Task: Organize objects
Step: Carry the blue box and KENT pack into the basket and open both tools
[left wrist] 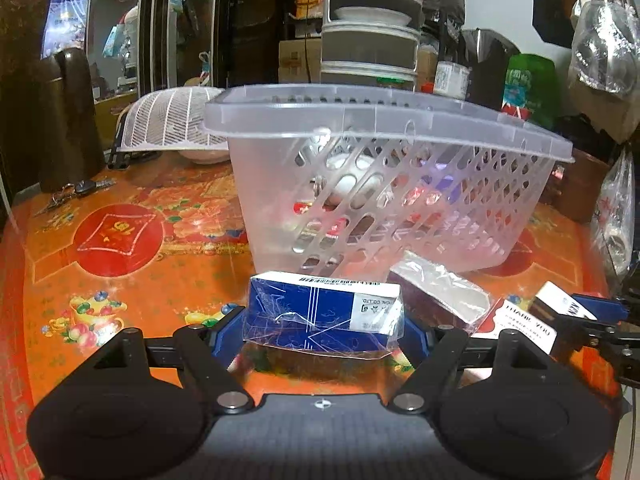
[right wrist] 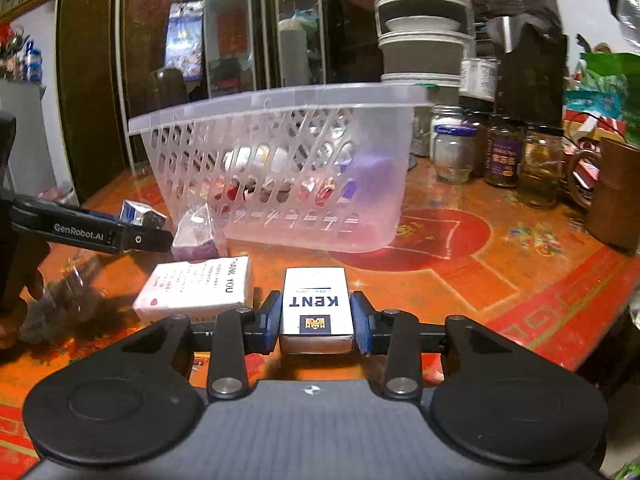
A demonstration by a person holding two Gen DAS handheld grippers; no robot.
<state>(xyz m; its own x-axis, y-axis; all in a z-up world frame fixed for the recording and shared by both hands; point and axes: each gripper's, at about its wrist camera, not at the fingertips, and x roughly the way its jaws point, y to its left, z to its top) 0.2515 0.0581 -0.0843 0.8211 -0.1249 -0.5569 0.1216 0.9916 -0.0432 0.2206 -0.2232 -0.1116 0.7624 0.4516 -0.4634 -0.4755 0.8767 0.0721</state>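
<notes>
the orange and red patterned table [left wrist: 120, 248] fills the lower half of both views. on it stands the clear plastic basket [left wrist: 384, 200], its perforated walls showing a white rounded object and some red and purple items inside, too blurred to name. behind the basket in the left wrist view lies a white slatted cover [left wrist: 172, 124], and a dark thermos [left wrist: 66, 120] stands at the left edge with keys [left wrist: 76, 192] beside it. in the right wrist view, glass jars [right wrist: 500, 152] line up just right of the basket.

in front of the basket lie the smaller packs. the left gripper [left wrist: 320, 330] is clamped on a blue box [left wrist: 324, 312] wrapped in clear film, its blue pads pressed against both ends. just right of it a dark red pack with a shiny wrapper [left wrist: 436, 292] lies touching the basket's base. next to that sits a white and pink "thank you" box [right wrist: 200, 288], flat on the table. the right gripper [right wrist: 316, 316] is closed narrowly on a white kent pack [right wrist: 316, 304], held near the table surface just right of the "thank you" box and in front of the basket.
</notes>
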